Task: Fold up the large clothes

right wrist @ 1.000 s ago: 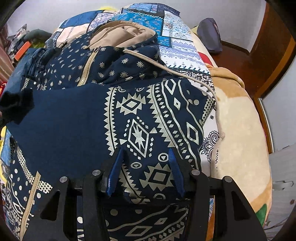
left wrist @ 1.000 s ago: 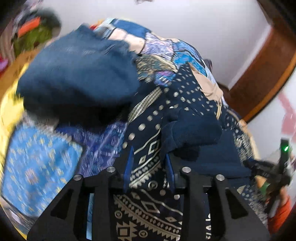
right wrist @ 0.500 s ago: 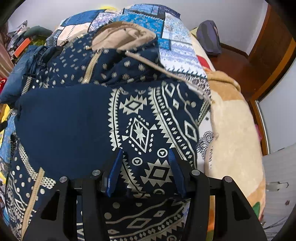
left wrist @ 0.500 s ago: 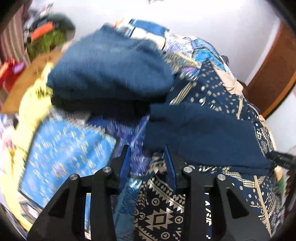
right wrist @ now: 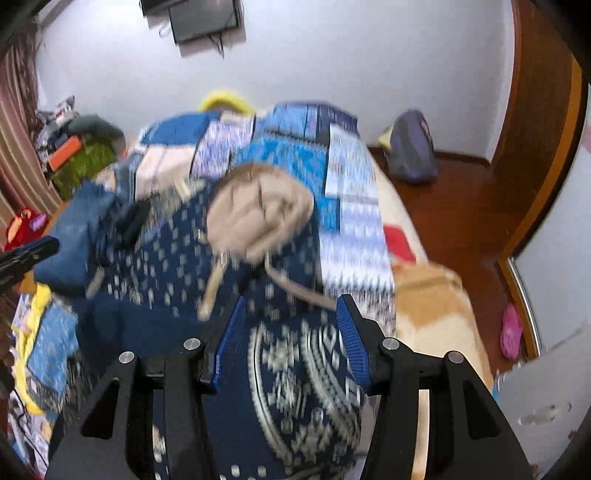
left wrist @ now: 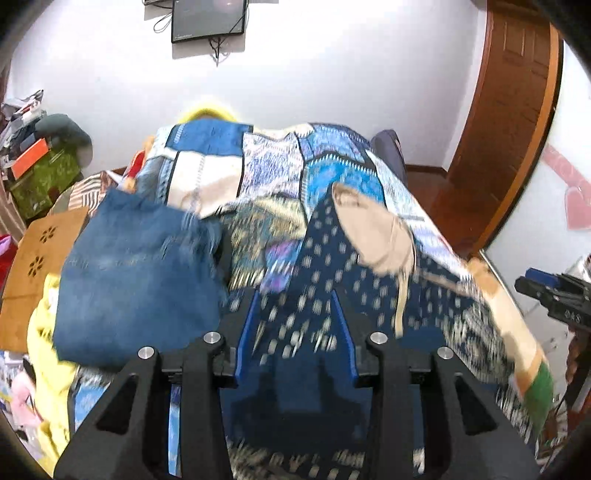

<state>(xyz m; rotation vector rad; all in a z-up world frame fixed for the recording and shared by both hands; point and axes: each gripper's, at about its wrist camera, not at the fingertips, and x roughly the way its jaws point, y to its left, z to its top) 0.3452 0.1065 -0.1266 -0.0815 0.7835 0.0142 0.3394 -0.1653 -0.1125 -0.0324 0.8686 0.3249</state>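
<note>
**Hoodie up off the bed, both tongs in it**

Holding the navy patterned hoodie (right wrist: 295, 373) between us right now, one tongs on each side of it. Our left tongs (left wrist: 295, 325) has dark blue fabric running between its blue pads (left wrist: 248, 332), and its jaws are opening a bit at this moment; the cloth is between them, but we honestly can't tell if the pads press on it, the shot is blurry. Our right tongs (right wrist: 291, 328) sits about half open with the white-on-navy geometric print bunched between its pads (right wrist: 349, 332), looks gripped.

The hoodie drapes from the tongs back onto the bed, over the blue patchwork quilt (left wrist: 266, 162). Its tan-lined hood (right wrist: 258, 206) lies at the far end, with the tan drawstrings (right wrist: 295, 288) trailing toward us.

Left of the hoodie there's a folded stack of denim (left wrist: 136, 273) on the bed. A dark bag (right wrist: 412, 151) sits on the wooden floor (right wrist: 454, 221) past the bed's right side, and a screen (left wrist: 208, 18) hangs on the white wall.
</note>
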